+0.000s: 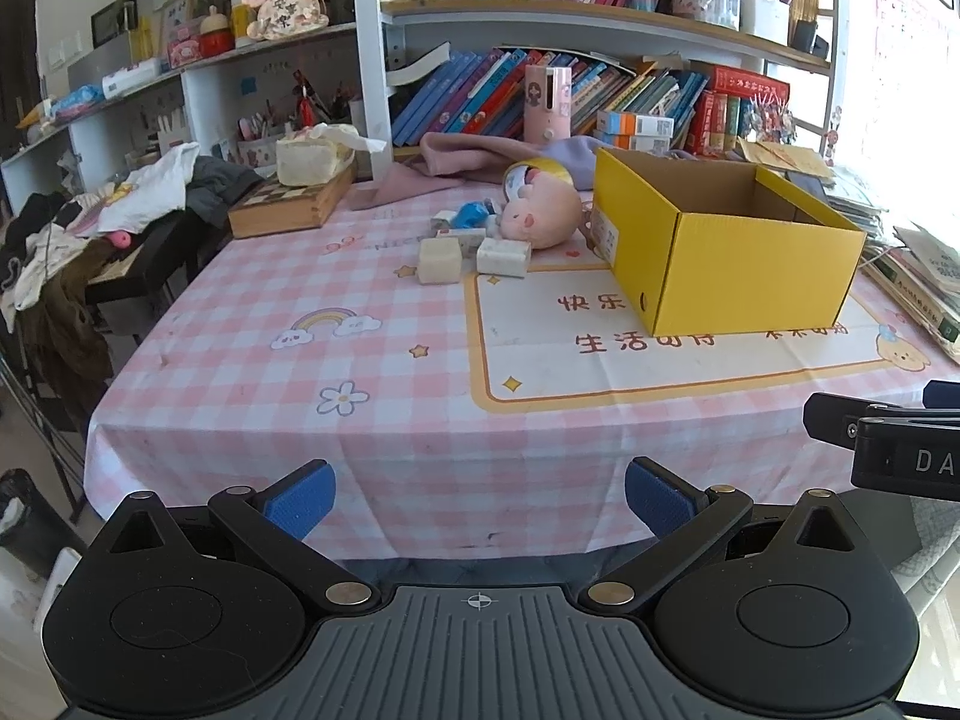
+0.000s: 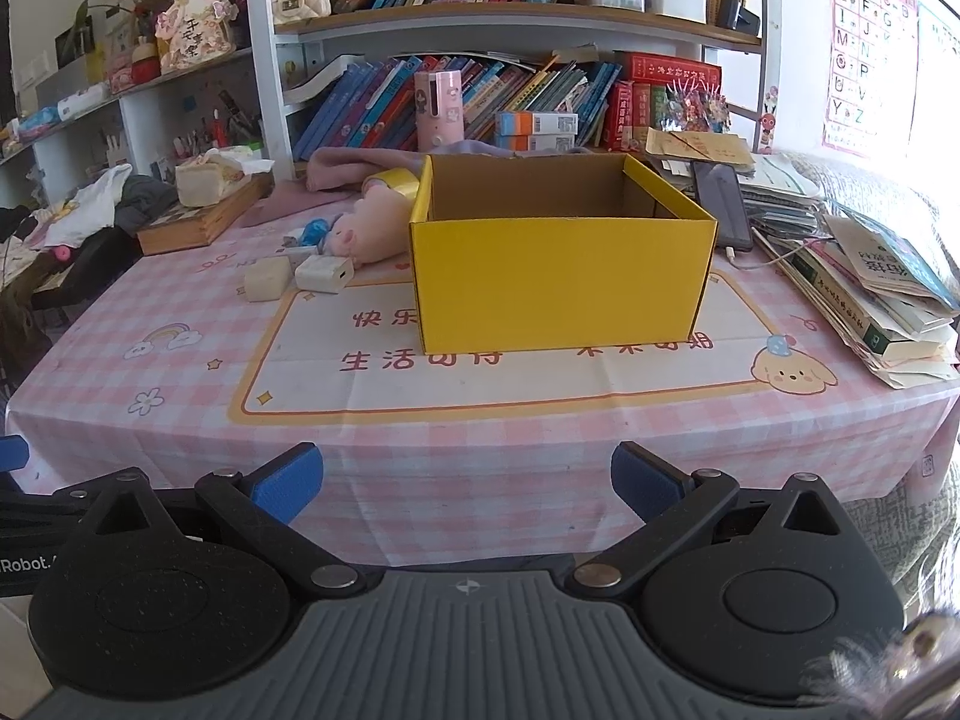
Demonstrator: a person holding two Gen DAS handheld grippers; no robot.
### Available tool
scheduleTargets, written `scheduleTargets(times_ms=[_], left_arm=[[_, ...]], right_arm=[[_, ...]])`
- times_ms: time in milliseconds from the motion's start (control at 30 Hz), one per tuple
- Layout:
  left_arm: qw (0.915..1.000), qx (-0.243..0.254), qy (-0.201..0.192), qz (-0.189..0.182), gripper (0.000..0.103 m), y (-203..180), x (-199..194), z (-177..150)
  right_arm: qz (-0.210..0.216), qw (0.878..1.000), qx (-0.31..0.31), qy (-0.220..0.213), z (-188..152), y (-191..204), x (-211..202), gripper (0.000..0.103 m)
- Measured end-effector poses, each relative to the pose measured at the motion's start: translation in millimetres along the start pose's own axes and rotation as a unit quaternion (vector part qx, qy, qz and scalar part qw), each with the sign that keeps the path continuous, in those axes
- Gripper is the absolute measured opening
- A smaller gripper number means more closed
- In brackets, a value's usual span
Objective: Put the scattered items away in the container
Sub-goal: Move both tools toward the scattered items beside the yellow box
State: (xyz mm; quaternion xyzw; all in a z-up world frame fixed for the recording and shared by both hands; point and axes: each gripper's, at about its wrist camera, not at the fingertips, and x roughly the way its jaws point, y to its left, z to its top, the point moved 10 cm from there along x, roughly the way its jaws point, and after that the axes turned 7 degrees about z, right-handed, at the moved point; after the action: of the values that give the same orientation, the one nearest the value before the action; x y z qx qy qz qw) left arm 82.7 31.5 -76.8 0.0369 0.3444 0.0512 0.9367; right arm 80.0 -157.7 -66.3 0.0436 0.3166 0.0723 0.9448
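Note:
A yellow cardboard box point(image 1: 738, 264) point(image 2: 558, 282) stands open on the pink checked table, and what I see of its inside is bare. Left of it lie a pink plush pig point(image 1: 540, 213) point(image 2: 375, 228), a cream cube point(image 1: 440, 261) point(image 2: 267, 279), a white charger block point(image 1: 503, 256) point(image 2: 324, 273), a small blue item point(image 1: 471, 217) point(image 2: 312, 234) and a yellow tape roll point(image 1: 534, 167) point(image 2: 399, 181). My left gripper point(image 1: 479, 498) is open and empty before the table's front edge. My right gripper point(image 2: 467, 483) is open and empty, facing the box; it also shows in the left wrist view point(image 1: 888, 438).
A wooden case point(image 1: 288, 207) with a tissue pack sits at the back left. Stacked books and papers point(image 2: 870, 276) and a phone point(image 2: 723, 204) lie right of the box. Bookshelves point(image 2: 510, 18) rise behind the table. Clothes point(image 1: 90, 228) pile at the left.

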Motion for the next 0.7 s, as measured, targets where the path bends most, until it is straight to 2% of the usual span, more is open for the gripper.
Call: scheduleTargets(times_ms=[600, 700], left_arm=[[0.9997, -0.016, 0.020, 0.002, 0.103, 37, 15, -8], [0.9992, -0.029, 0.023, -0.011, 0.103, 41, 15, -9]], right_arm=[[0.019, 0.999, -0.015, 0.020, 0, 44, 16, 0.103], [0.025, 0.999, -0.018, 0.023, 2, 49, 19, 0.103]])
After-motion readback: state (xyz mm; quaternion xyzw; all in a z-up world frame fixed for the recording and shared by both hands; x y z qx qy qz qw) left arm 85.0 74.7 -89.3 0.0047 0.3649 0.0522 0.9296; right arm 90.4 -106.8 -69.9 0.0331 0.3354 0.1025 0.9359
